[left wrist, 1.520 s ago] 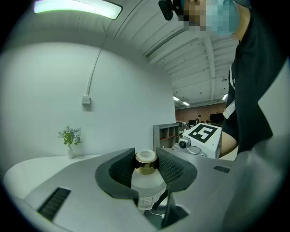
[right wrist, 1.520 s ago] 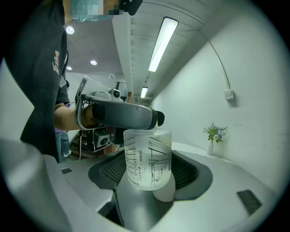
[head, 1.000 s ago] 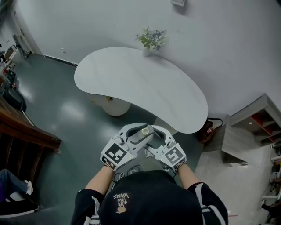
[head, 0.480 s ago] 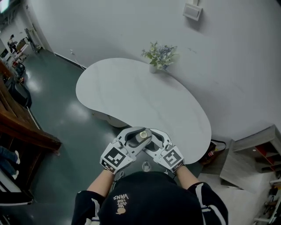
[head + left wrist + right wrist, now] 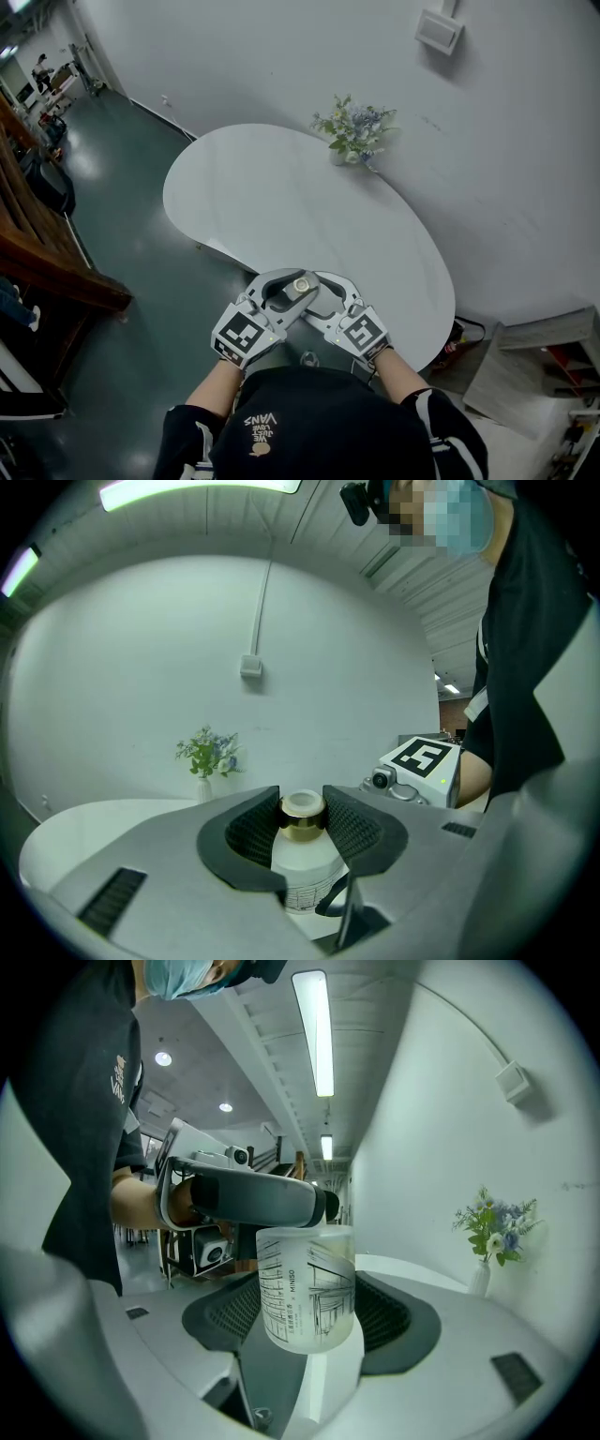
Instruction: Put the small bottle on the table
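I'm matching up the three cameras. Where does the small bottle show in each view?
Head view: small bottle low centre, by the near edge of the white table.
Left gripper view: bottom centre, gold collar between the jaws.
Right gripper view: centre, frosted body between the jaws.
Shared landmark: flower vase by the wall.

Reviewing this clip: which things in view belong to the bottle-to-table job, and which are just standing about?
Belongs to the job: small bottle, clamped at its neck by the left gripper; right gripper, the bottle's body between its jaws; white table.
Just standing about: vase of flowers on the table's far edge; box on the wall; grey shelf unit.
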